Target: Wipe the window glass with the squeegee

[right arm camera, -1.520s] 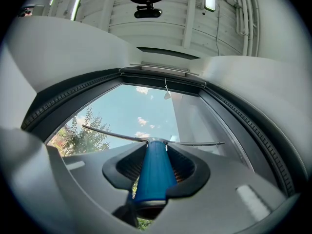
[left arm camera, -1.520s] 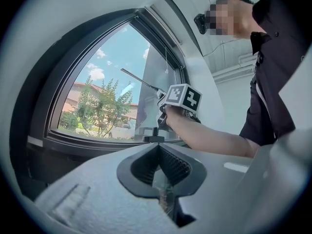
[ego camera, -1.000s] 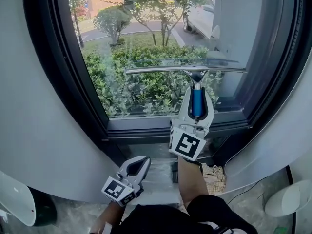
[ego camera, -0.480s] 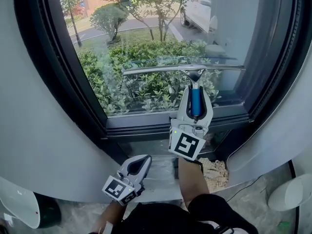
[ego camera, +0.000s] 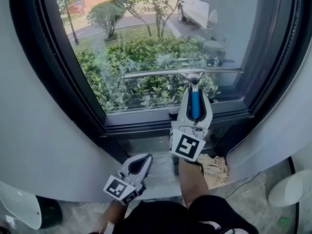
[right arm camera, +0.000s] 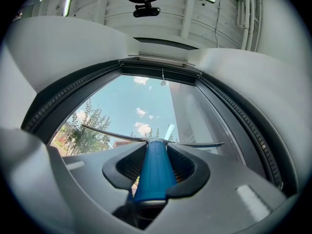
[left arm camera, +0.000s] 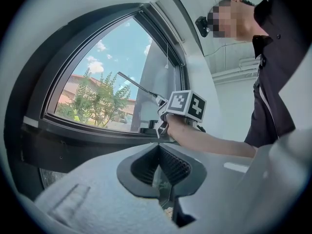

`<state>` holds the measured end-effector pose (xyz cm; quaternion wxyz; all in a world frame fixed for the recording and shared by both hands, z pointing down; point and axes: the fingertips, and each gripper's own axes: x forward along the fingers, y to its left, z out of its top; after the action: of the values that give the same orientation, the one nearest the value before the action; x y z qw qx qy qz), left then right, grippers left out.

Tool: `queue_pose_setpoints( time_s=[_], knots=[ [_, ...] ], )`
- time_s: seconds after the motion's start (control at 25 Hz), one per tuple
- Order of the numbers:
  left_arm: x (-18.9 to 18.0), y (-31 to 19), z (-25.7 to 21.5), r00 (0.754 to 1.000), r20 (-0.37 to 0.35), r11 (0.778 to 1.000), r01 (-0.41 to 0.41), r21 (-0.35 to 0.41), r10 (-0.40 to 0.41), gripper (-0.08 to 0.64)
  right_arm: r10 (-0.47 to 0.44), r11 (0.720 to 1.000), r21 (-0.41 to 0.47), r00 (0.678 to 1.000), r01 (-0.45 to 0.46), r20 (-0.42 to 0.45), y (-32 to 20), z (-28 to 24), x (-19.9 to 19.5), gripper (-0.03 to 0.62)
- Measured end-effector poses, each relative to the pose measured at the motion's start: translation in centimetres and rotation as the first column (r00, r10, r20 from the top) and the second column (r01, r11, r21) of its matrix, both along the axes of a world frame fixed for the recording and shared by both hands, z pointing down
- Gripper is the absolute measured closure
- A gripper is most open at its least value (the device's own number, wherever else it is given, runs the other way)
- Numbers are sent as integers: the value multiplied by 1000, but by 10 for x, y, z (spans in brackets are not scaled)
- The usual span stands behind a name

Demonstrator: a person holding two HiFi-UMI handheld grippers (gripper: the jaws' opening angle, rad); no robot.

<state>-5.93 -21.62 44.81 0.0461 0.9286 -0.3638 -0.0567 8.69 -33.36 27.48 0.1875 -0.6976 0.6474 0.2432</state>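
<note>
Since the blue-handled metal squeegee (ego camera: 183,72) looks light and stiff, my right gripper (ego camera: 196,99) pinches its handle; my near left gripper (ego camera: 141,161) has its jaws pressed together, empty.

Blue-handled squeegee (ego camera: 194,82), blade horizontal, set against the lower window glass (ego camera: 146,43)

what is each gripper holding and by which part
The right gripper is shut on the squeegee, gripping its blue handle. The left gripper holds nothing; its jaws are together.
</note>
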Motion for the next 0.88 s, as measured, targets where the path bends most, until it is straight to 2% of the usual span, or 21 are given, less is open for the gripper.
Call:
queue_pose_setpoints(
  time_s=[0.32,0.88],
  knots=[
    [0,6,9,1000,5,999,-18,-31,18,558,9,1000,-29,1000,-9,-10,0,18,2,459],
    [5,10,10,999,8,999,-34,-30,34,558,9,997,-73,1000,-11,-29,1,40,5,459]
  ],
)
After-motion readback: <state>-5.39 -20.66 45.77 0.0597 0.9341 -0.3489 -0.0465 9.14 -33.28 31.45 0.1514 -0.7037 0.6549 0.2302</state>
